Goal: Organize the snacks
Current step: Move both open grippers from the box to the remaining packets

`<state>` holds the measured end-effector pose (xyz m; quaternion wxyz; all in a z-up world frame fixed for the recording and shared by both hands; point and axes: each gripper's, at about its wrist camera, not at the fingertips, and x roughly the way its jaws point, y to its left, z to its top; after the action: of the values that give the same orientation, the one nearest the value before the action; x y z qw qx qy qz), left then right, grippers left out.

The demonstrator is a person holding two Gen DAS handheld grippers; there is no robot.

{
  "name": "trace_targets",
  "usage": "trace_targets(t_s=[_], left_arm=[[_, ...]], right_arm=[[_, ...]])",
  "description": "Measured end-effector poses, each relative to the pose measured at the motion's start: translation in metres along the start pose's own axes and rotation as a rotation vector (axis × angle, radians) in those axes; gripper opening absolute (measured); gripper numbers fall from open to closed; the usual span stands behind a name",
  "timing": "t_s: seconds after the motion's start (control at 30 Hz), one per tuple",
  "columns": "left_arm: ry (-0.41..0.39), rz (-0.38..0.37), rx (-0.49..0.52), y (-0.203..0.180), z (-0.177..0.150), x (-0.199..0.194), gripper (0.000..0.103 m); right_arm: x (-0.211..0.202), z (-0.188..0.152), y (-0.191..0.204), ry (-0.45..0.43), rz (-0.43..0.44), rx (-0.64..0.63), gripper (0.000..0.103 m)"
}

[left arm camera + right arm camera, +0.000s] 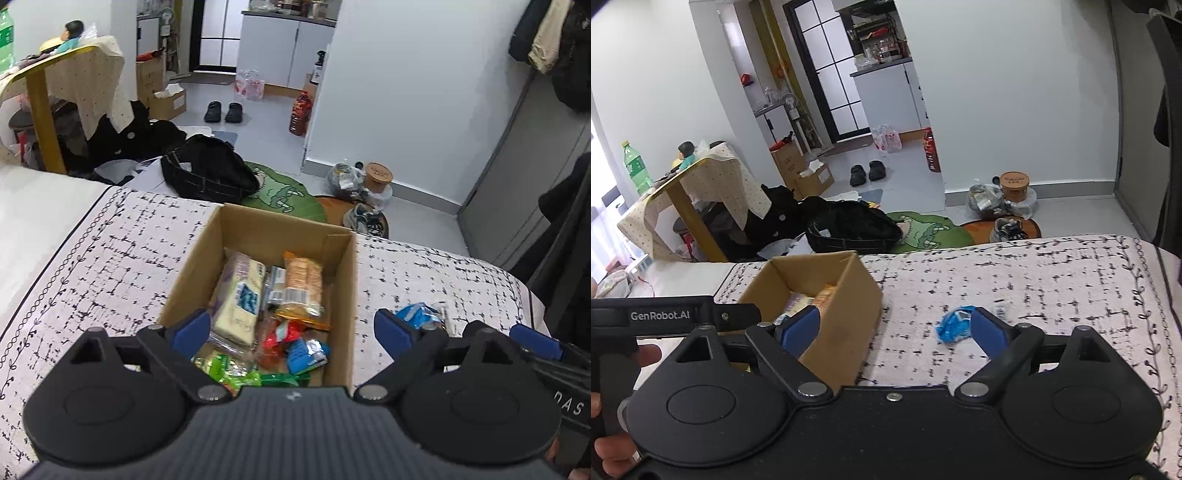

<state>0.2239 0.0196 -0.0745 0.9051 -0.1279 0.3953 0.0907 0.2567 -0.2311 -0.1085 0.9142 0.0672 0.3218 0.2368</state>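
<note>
An open cardboard box [184, 280] stands on the patterned bed cover [92, 266]. It holds several snack packs, among them a pale cracker pack [240, 299], an orange biscuit pack [303, 288] and a small blue packet [306, 354]. My left gripper [290, 321] hangs open over the near end of the box, nothing between its pads. A loose blue snack packet [421, 314] [955, 326] lies on the cover right of the box [846, 314]. My right gripper [894, 317] stands open just short of that packet, its right pad beside it and not touching.
The bed's far edge drops to a floor with a black bag [210, 170], a green rug [284, 195], shoes [1008, 229] and a cloth-covered table [701, 177] at left. A hand [613, 450] holds the left gripper's handle beside the box.
</note>
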Motion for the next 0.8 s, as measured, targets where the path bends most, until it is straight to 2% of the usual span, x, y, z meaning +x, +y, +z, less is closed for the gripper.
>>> trace_targets(t_s=[0.3, 0.53, 0.8], left_arm=[[-0.004, -0.046, 0.036, -0.024, -0.006, 0.003, 0.098], [-0.004, -0.114, 0.07, -0.046, -0.008, 0.012, 0.098], [0.005, -0.162, 0.145, -0.072, -0.009, 0.032, 0.098]], right_arm=[[-0.011, -0.009, -0.026, 0.029, -0.043, 0.016, 0.091], [-0.016, -0.013, -0.044, 0.04, -0.067, 0.029, 0.09], [-0.015, -0.018, -0.061, 0.037, -0.117, 0.062, 0.09]])
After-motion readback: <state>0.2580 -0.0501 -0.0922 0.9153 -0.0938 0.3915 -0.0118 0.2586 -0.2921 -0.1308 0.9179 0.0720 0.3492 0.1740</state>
